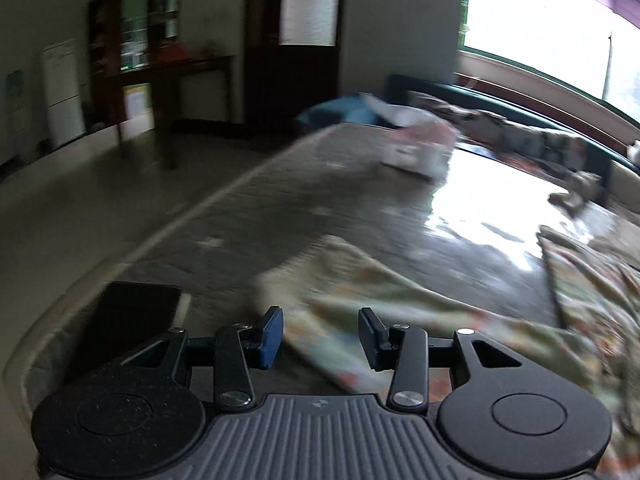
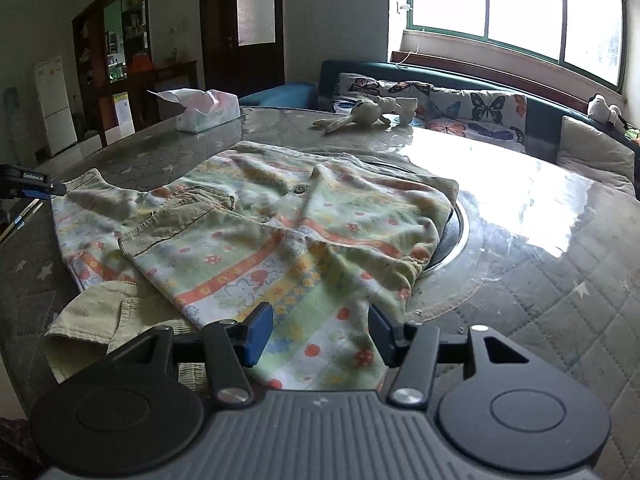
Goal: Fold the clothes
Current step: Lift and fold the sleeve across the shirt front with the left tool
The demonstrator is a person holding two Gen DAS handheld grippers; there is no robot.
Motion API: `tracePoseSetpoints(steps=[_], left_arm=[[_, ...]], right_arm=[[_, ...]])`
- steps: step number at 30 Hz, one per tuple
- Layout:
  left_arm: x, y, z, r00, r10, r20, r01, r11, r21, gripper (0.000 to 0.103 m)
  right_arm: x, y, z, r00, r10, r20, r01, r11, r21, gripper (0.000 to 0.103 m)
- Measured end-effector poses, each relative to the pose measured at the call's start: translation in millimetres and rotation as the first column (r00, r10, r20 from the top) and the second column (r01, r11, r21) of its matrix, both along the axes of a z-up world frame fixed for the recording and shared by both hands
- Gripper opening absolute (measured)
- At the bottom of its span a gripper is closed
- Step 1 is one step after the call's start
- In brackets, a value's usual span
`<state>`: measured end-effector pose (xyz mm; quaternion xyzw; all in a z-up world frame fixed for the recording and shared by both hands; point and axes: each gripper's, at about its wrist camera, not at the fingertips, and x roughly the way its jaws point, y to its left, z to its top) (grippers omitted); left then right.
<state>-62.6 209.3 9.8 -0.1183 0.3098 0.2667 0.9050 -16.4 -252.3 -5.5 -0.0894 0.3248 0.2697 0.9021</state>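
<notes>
Right gripper point(image 2: 320, 334) sits low over the near hem of the patterned garment point(image 2: 280, 232), jaws spread wide w/ cloth lying between them, nothing pinched. Garment's a pale green, floral-print kids' top, spread across the round quilted table point(image 2: 560, 300), one edge draped over the metal-rimmed inset point(image 2: 460, 236) at table centre. Corduroy cuff point(image 2: 92, 320) sticks out at the near-left, just beside the gripper. Left gripper point(image 1: 320, 334) in its own view, v. blurred, is also wide open, hovering at a corner of the same cloth point(image 1: 360, 292), gripping nothing; from the right cam its tip point(image 2: 36, 186) shows at the garment's far-left edge. Tissue pack point(image 2: 208, 110) and a plush rabbit point(image 2: 360, 114) sit on the far side of the table, well apart from the garment.
</notes>
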Motion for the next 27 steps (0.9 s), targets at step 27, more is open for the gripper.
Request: tracePoseSetpoints(steps=[27], left_arm=[[8, -46, 51, 0.935, -0.247, 0.253, 0.288, 0.947, -0.141, 0.009]], right_arm=[[-5, -4, 9, 0.999, -0.026, 0.024, 0.026, 0.999, 0.036, 0.054]])
